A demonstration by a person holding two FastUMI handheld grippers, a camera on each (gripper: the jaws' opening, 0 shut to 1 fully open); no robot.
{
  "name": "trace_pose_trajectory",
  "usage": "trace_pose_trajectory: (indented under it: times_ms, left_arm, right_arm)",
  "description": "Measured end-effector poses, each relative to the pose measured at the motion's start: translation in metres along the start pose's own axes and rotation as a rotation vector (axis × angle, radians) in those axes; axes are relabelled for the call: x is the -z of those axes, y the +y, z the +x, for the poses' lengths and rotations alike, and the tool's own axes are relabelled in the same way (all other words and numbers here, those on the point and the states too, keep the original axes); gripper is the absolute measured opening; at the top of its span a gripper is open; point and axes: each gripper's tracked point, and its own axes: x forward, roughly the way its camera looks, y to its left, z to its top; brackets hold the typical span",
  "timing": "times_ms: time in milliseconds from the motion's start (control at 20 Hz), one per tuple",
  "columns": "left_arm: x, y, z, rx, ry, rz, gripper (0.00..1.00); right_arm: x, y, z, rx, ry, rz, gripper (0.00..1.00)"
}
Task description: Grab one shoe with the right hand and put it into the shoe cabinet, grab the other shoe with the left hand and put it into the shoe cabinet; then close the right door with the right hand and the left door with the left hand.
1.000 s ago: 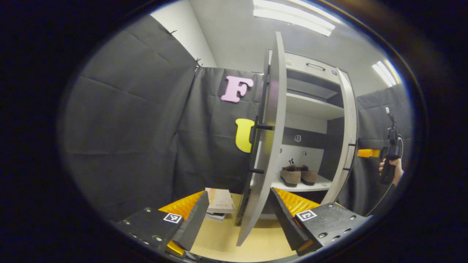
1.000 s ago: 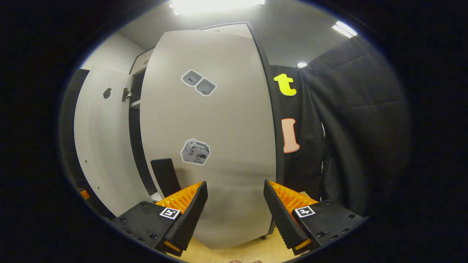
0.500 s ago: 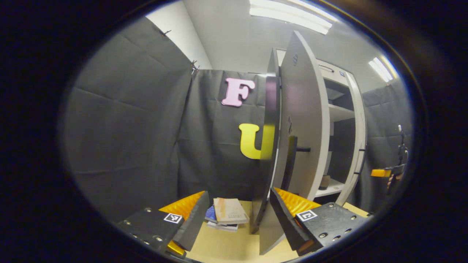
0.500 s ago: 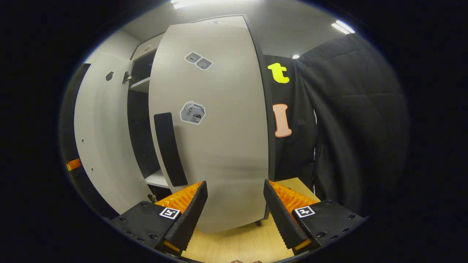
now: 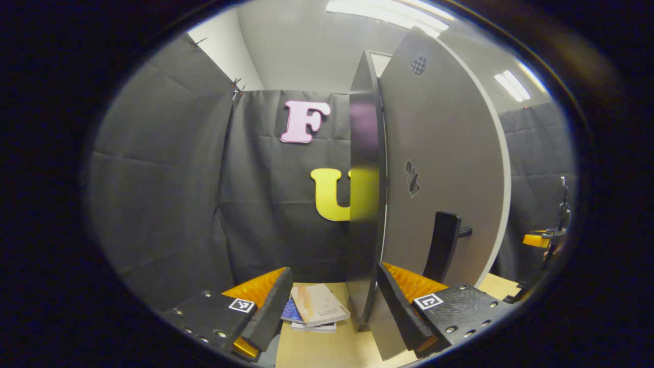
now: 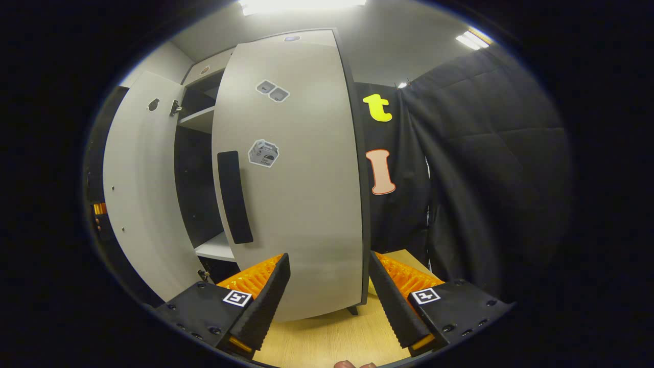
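Fingers (image 5: 271, 306) spread on both grippers — two doors: left door (image 5: 444, 168), right door (image 6: 301, 179).

Small stack of books (image 5: 314, 313) on the wooden floor (image 6: 327, 342)

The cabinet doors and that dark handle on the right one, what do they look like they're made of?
The right door looks like pale grey laminated board, matte with a soft sheen and dark edge banding. The left door looks the same. The handle is matte black, plastic or coated metal, unclear which.

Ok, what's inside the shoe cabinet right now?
Through the gap between the left door and right door, white shelves and a dark interior show. The doors cover the rest, so any shoes are hidden.
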Motion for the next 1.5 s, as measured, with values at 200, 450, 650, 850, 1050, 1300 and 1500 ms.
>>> trace_pose_trajectory:
  times_ms: [200,450,650,850,1050,1300,1500]
  left_arm:
    - [-0.004,-0.023,0.015,0.073,-0.009,0.005,0.85]
    - [-0.001,-0.035,0.016,0.105,0.002,-0.003,0.93]
    - [0.003,-0.063,0.017,0.151,0.008,-0.029,0.93]
    - [0.001,-0.096,0.023,0.187,0.010,-0.008,0.93]
    - [0.001,-0.121,0.029,0.196,0.014,-0.014,0.93]
    - [0.000,-0.154,0.035,0.172,0.003,-0.004,0.93]
    - [0.008,-0.194,0.056,0.198,0.018,-0.027,0.98]
  right_arm:
    - [0.007,-0.010,-0.005,0.041,-0.004,-0.069,0.97]
    - [0.014,-0.014,-0.004,0.052,0.009,-0.047,0.98]
    - [0.020,-0.018,-0.005,0.056,0.028,-0.031,0.98]
    - [0.022,-0.023,-0.008,0.059,0.037,-0.036,0.98]
    - [0.025,-0.029,-0.014,0.066,0.047,-0.041,0.98]
    - [0.029,-0.045,-0.025,0.077,0.056,-0.043,0.98]
    - [0.030,-0.058,-0.027,0.085,0.069,-0.035,0.98]
